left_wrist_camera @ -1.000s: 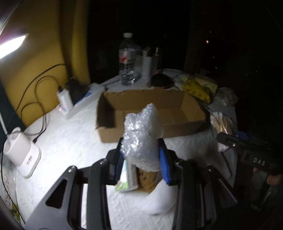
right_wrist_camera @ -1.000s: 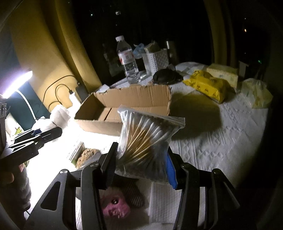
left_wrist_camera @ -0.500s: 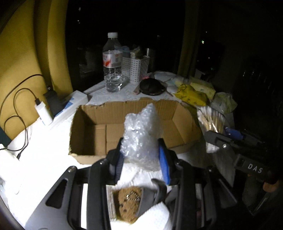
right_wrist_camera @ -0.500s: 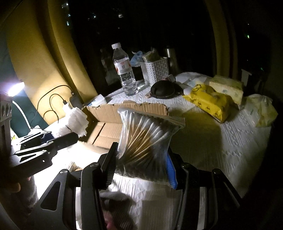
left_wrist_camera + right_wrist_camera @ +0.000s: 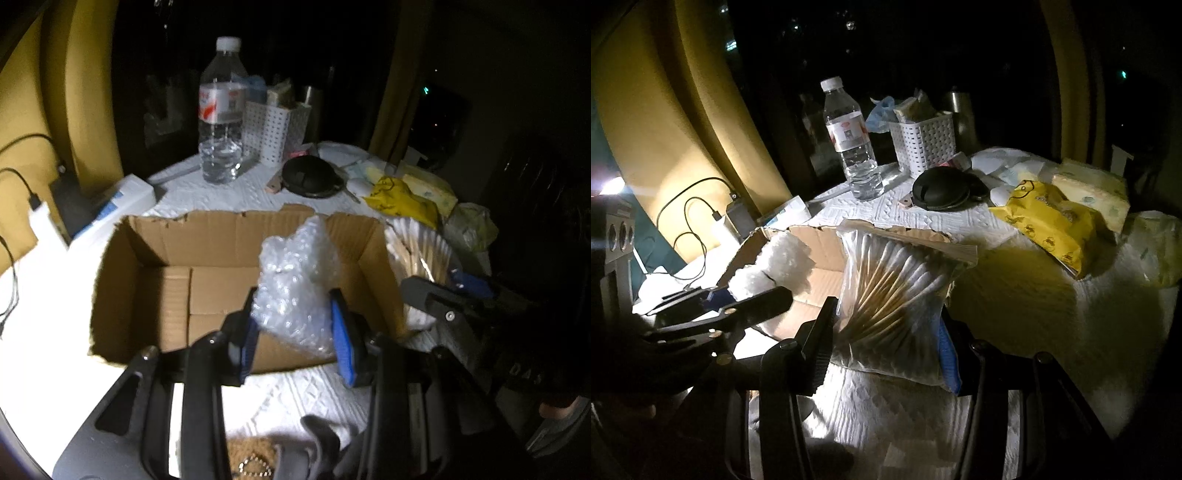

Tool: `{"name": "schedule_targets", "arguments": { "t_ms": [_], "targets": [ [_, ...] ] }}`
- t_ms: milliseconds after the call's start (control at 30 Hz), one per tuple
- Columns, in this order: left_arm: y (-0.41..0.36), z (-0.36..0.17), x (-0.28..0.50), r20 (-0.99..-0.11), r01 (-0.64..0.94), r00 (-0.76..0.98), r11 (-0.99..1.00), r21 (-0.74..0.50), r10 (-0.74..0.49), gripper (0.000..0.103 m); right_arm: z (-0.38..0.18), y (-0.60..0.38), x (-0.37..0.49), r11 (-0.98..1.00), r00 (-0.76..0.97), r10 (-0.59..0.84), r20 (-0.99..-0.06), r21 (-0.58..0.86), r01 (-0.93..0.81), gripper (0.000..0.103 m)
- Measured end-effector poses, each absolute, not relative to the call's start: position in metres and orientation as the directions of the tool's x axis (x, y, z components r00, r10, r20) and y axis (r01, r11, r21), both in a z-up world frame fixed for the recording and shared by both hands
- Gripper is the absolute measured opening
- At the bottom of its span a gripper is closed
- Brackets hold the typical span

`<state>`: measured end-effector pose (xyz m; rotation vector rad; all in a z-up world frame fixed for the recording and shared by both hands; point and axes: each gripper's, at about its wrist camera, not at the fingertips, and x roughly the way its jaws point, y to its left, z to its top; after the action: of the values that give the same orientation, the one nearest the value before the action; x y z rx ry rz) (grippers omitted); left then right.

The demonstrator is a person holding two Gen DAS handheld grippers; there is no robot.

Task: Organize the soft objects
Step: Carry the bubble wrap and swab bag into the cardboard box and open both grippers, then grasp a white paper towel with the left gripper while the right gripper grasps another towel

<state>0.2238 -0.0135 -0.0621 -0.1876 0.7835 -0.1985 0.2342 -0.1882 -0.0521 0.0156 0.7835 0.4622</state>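
Observation:
My left gripper (image 5: 293, 332) is shut on a wad of bubble wrap (image 5: 295, 284) and holds it over the near wall of an open cardboard box (image 5: 207, 236), which looks empty inside. My right gripper (image 5: 886, 347) is shut on a clear bag of cotton swabs (image 5: 894, 295) just right of the box (image 5: 816, 240). The bag also shows in the left wrist view (image 5: 417, 258), with the right gripper (image 5: 443, 295) beside the box's right wall. The left gripper (image 5: 738, 302) and bubble wrap (image 5: 775, 266) show in the right wrist view.
Behind the box stand a water bottle (image 5: 221, 114), a white basket (image 5: 277, 129) and a black round case (image 5: 312, 177). Yellow tissue packs (image 5: 1052, 221) lie at the right. A charger with cables (image 5: 720, 221) lies at the left. A brown soft item (image 5: 251, 458) lies below my left gripper.
Both grippers moved forward toward the box with their loads. The bubble wrap now hangs over the box's near wall; the swab bag has come up beside its right wall.

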Motion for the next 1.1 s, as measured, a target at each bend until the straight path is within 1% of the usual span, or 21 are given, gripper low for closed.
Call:
{"name": "schedule_targets", "arguments": {
  "t_ms": [200, 267, 300, 367, 433, 467, 567, 600, 1100],
  "targets": [
    [-0.016, -0.072, 0.237, -0.691, 0.117, 0.666, 0.955, -0.273, -0.28, 0.038, -0.061, -0.186, 0.246, 0.893, 0.591, 0.426, -0.686, 0.213, -0.396, 0.051],
    [-0.016, -0.074, 0.238, -0.699, 0.109, 0.663, 0.958, -0.266, -0.269, 0.04, -0.062, -0.186, 0.249, 0.89, 0.584, 0.435, -0.686, 0.228, -0.395, 0.051],
    [-0.016, -0.075, 0.239, -0.702, 0.106, 0.66, 0.958, -0.265, -0.267, 0.043, -0.062, -0.186, 0.25, 0.888, 0.58, 0.439, -0.686, 0.234, -0.396, 0.052],
    [-0.016, -0.077, 0.239, -0.711, 0.106, 0.652, 0.96, -0.259, -0.264, 0.055, -0.064, -0.186, 0.252, 0.886, 0.574, 0.443, -0.688, 0.239, -0.397, 0.054],
    [-0.014, -0.077, 0.238, -0.712, 0.097, 0.655, 0.962, -0.255, -0.255, 0.056, -0.064, -0.185, 0.254, 0.887, 0.575, 0.44, -0.69, 0.234, -0.398, 0.056],
    [-0.012, -0.077, 0.237, -0.713, 0.092, 0.654, 0.962, -0.256, -0.252, 0.059, -0.065, -0.185, 0.255, 0.889, 0.576, 0.436, -0.692, 0.232, -0.395, 0.058],
    [-0.007, -0.075, 0.233, -0.712, 0.08, 0.659, 0.963, -0.257, -0.244, 0.071, -0.063, -0.187, 0.254, 0.892, 0.586, 0.432, -0.685, 0.23, -0.389, 0.059],
    [-0.006, -0.075, 0.232, -0.71, 0.079, 0.659, 0.962, -0.262, -0.247, 0.074, -0.061, -0.188, 0.252, 0.894, 0.593, 0.428, -0.682, 0.226, -0.387, 0.059],
    [-0.005, -0.039, 0.19, -0.668, 0.093, 0.71, 0.97, -0.226, -0.224, 0.074, -0.038, -0.198, 0.213, 0.904, 0.63, 0.409, -0.66, 0.2, -0.377, 0.059]
  ]
}}
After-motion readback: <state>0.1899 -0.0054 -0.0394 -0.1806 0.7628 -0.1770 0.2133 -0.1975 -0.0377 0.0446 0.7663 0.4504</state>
